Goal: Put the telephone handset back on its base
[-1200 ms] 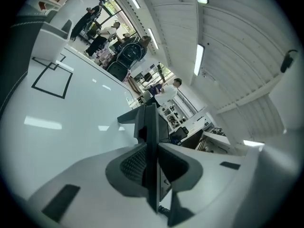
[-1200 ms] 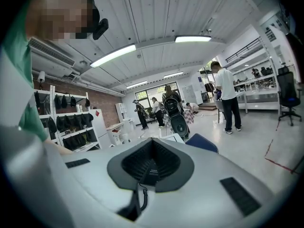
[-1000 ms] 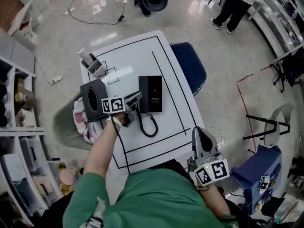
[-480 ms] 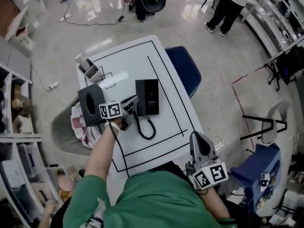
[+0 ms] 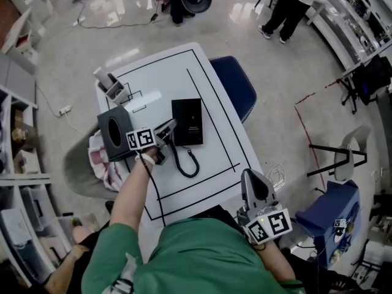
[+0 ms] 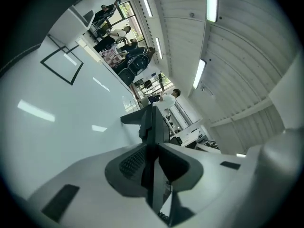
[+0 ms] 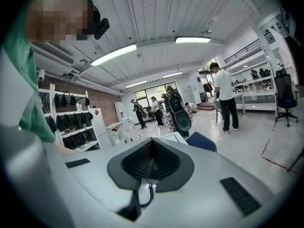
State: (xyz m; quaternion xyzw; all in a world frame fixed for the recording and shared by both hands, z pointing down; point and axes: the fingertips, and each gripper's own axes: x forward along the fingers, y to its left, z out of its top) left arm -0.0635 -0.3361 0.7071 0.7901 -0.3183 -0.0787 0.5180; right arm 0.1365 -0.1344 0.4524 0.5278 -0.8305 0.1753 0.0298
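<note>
Handset (image 6: 153,121) x1, clamped edge-on in left hand-held gripper (image 5: 169,130), at left edge of base (image 5: 187,122) x1, just above counter (image 5: 165,72). Coiled cord (image 5: 188,162) x1 loops on counter below base. Black tissue box (image 5: 112,131) x1 left of gripper, contents not visible. Right hand-held gripper (image 5: 253,180) jaws together, empty, off counter near the person's body.

We see the white table (image 5: 214,141) carrying a telephone base (image 5: 187,122) at centre, its coiled cord (image 5: 187,163), a black box (image 5: 113,137) on the left edge, and a grey holder (image 5: 112,86) at the far-left corner.
</note>
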